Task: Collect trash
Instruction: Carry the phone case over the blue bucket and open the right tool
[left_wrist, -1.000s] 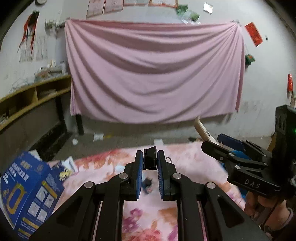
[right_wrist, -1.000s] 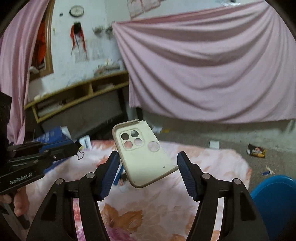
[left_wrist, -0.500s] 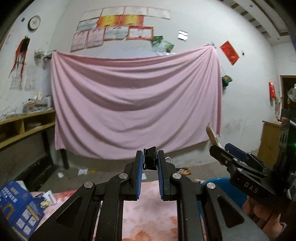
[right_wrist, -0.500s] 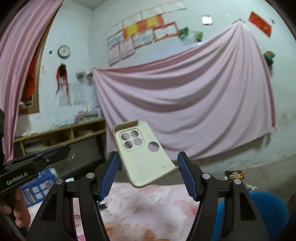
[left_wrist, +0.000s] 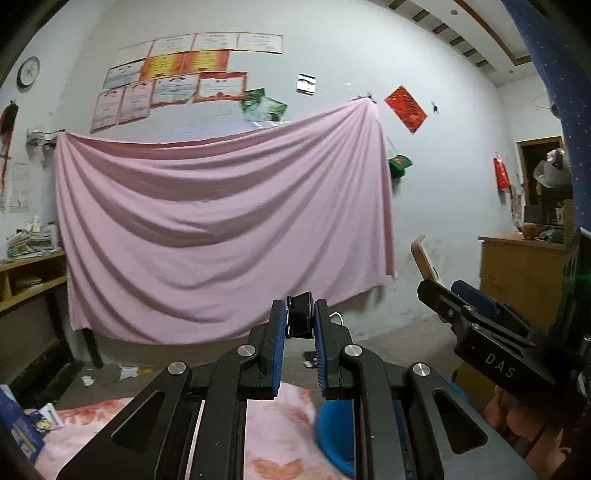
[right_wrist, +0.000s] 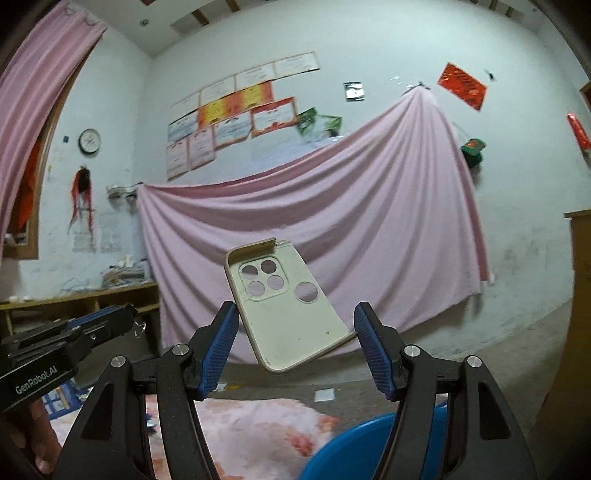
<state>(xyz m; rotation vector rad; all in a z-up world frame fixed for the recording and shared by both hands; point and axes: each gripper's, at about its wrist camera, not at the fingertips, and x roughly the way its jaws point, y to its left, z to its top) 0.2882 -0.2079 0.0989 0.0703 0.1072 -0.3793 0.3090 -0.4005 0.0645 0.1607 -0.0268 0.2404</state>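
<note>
My left gripper (left_wrist: 300, 311) is shut on a small black binder clip (left_wrist: 300, 320), which stands upright between the blue pads. My right gripper (right_wrist: 295, 319) is shut on a cream phone case (right_wrist: 288, 310) with round camera holes, held aslant across its jaws. Both are raised and point at the wall. A blue bin (left_wrist: 334, 424) shows low between the left fingers, and its rim (right_wrist: 354, 439) shows under the right fingers. In the left wrist view the right gripper (left_wrist: 461, 301) and the phone case's edge (left_wrist: 423, 258) are at the right. The left gripper (right_wrist: 118, 319) is at the left of the right wrist view.
A pink sheet (left_wrist: 221, 236) hangs on the far wall. A flowered pink blanket (right_wrist: 251, 424) covers the floor below. A wooden shelf (left_wrist: 26, 280) stands at the left and a wooden cabinet (left_wrist: 517, 280) at the right. Paper scraps (left_wrist: 129, 371) lie on the concrete floor.
Both grippers have risen and swung right with the clip and the phone case still held. The blanket and blue box sank out of view; the blue bin appeared beneath.
</note>
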